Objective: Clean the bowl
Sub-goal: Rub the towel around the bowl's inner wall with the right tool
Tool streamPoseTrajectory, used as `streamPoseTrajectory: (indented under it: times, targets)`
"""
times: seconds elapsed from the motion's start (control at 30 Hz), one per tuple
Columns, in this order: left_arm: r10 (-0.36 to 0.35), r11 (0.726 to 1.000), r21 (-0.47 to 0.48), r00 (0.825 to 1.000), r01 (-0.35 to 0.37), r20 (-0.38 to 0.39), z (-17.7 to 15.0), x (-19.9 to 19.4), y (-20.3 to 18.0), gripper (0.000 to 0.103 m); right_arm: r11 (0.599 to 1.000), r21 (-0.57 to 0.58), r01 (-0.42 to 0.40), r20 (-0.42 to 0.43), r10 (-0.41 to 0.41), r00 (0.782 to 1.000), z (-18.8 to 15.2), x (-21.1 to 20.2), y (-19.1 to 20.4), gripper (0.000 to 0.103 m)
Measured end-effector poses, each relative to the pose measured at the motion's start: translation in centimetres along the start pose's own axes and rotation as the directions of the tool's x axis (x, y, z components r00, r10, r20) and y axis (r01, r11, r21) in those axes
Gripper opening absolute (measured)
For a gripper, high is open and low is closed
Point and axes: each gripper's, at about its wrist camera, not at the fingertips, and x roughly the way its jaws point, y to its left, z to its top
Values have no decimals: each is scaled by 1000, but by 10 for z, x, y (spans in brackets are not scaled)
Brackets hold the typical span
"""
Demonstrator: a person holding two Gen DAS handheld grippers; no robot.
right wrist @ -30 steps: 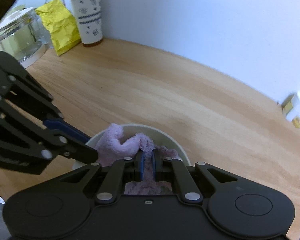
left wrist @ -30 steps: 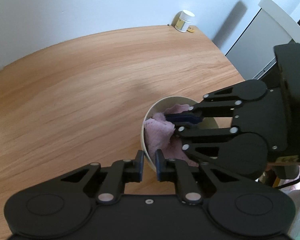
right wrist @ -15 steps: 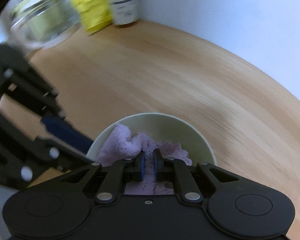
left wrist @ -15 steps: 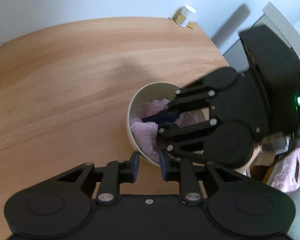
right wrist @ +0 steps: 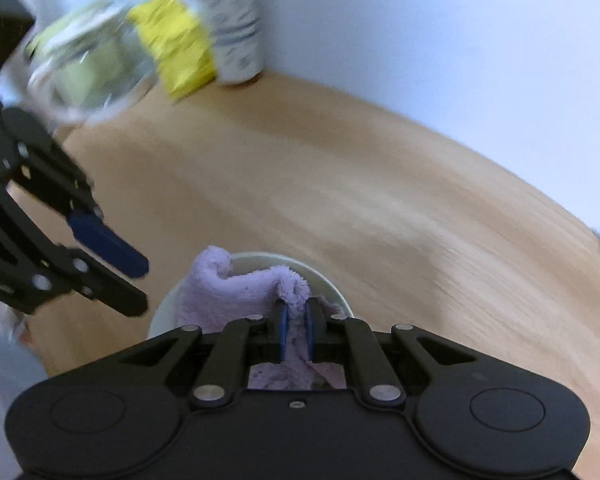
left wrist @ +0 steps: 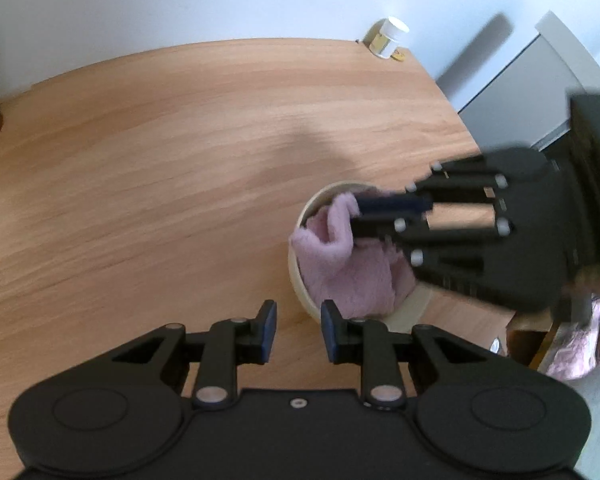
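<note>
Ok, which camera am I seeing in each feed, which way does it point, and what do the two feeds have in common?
Left wrist: sits behind the left gripper, looking across the wooden table towards the wall; its open fingers stand just short of the bowl, with the right gripper entering from the right.
Right wrist: sits behind the right gripper, looking down into the bowl; its fingers pinch the pink cloth, with the left gripper at left.
Shared: bowl, cloth, table, and each other's gripper.
</note>
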Motion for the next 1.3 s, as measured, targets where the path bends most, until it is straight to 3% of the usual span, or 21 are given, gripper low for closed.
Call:
streamPoseTrajectory:
  times: [0.13, 0.23, 0.3, 0.4, 0.53, 0.57, 0.67, 0.73, 0.83, 0.9, 0.97, 1.0, 1.13, 1.3]
  targets:
    - [20, 998, 59, 1000, -20, -8, 7, 8, -4, 20, 1000, -14, 5, 10, -4, 1000, -3, -7, 13, 21]
    - [1, 997, 79, 1000, -1, -2, 8, 10, -4, 18, 1000, -26, -7, 17, 7, 1000, -4, -16, 15, 34]
    - [0, 996, 86, 1000, 0, -3, 8, 13, -3, 16, 998, -16, -59, 27, 59, 998, -7, -22, 11, 43]
    - [-12, 996, 92, 1000, 12, 2, 8, 15, 0, 14, 993, -20, -113, 56, 114, 992, -13, -18, 6, 45]
    - [-22, 997, 71, 1000, 21, 20, 5, 6, 7, 14, 989, -71, -126, 79, 132, 988, -14, -10, 8, 46]
    - [-29, 998, 65, 999, 27, 22, 4, 3, 9, 14, 988, -91, -124, 84, 132, 988, -14, -9, 9, 52]
    - [-32, 996, 86, 999, 30, 20, 4, 1, 7, 14, 987, -103, -122, 47, 128, 991, -11, -1, 12, 58]
    - [-24, 996, 88, 1000, 22, 19, 4, 2, 7, 15, 991, -112, -70, -6, 70, 998, -11, 11, 15, 58]
    - [-25, 997, 79, 1000, 23, 18, 4, 3, 8, 15, 991, -112, -69, -14, 67, 998, -13, 20, 18, 50]
    - [-24, 997, 79, 1000, 23, 16, 4, 4, 8, 15, 995, -87, -55, -30, 53, 998, -14, 25, 18, 32]
    - [-27, 996, 81, 1000, 25, 13, 5, 6, 8, 15, 997, -69, -45, -29, 43, 999, -14, 26, 17, 28]
    - [-28, 996, 83, 1000, 27, 11, 5, 7, 8, 15, 997, -63, -41, -32, 39, 999, -14, 25, 18, 19]
    - [-47, 996, 81, 999, 46, 8, 8, 10, 10, 16, 999, -24, -29, -33, 28, 999, -12, 21, 15, 11]
    - [-60, 994, 88, 998, 60, 1, 13, 19, 10, 16, 988, 153, 12, 85, -25, 996, -14, -11, 9, 10]
